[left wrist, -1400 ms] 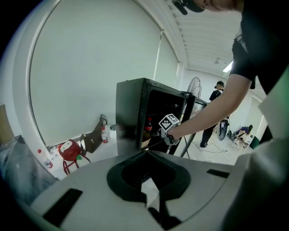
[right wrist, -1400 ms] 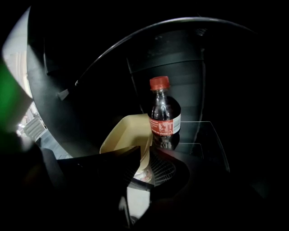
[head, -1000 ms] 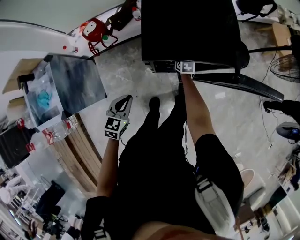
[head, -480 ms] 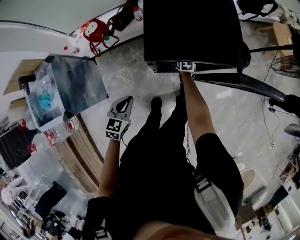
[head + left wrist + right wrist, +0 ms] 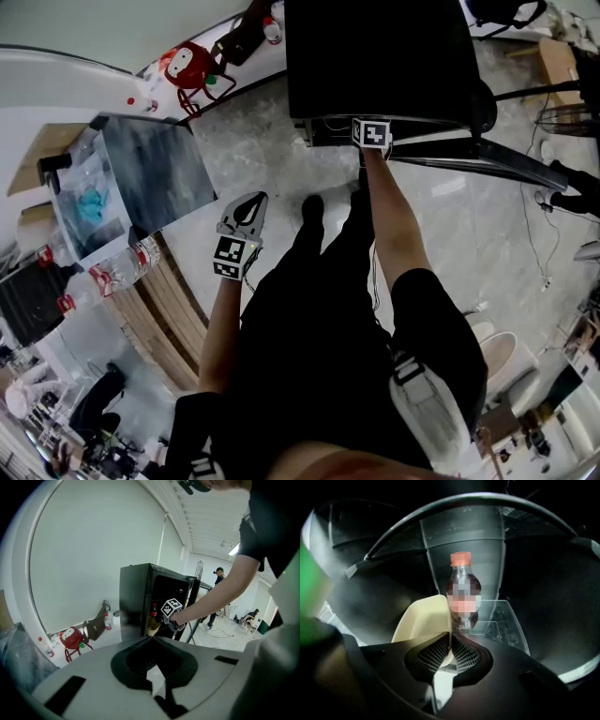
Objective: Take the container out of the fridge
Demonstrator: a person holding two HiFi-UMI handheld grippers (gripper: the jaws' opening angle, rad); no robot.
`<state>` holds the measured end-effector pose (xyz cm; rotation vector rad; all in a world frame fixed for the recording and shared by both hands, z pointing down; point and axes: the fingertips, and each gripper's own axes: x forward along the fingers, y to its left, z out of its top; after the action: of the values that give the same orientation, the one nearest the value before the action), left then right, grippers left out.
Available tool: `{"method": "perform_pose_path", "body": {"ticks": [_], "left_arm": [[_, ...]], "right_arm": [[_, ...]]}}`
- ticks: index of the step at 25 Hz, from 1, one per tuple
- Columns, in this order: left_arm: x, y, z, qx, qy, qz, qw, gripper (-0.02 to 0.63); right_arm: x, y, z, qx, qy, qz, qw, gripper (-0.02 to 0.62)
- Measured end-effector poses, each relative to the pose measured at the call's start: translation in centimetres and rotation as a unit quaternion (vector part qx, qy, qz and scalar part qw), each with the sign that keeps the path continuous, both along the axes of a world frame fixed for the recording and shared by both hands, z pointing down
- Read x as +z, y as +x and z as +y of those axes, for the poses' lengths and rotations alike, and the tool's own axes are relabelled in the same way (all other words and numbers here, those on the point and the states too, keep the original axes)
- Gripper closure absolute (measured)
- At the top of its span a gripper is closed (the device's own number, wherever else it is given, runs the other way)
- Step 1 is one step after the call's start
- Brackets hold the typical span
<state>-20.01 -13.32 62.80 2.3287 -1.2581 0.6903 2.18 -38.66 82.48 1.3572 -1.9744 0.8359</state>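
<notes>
Cream container (image 5: 421, 620) rim pinched between right gripper (image 5: 450, 639) jaws inside fridge (image 5: 375, 56).

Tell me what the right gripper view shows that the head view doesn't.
Only the right gripper view: the right gripper with its jaws shut on the rim of the cream plastic container, and behind it a dark-drink bottle with an orange-red cap. Only the head view: the left gripper held low in front of the person, jaws together and empty, clear plastic bottles and a red toy figure. Both: the black fridge, seen from inside in one and from above in the other.
</notes>
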Motion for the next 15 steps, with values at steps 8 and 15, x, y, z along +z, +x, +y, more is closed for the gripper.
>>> {"method": "perform_pose_path", "body": {"ticks": [8, 15], "left_arm": [[-0.3, 0.5, 0.8, 0.015, 0.005, 0.001, 0.9999, 0.588], [-0.4, 1.2, 1.6, 0.025, 0.011, 0.005, 0.9996, 0.588]], "right_arm": [[0.0, 1.7, 2.7, 0.015, -0.003, 0.006, 1.000, 0.575], [-0.2, 3.2, 5.0, 0.029, -0.007, 0.002, 1.000, 0.575]]}}
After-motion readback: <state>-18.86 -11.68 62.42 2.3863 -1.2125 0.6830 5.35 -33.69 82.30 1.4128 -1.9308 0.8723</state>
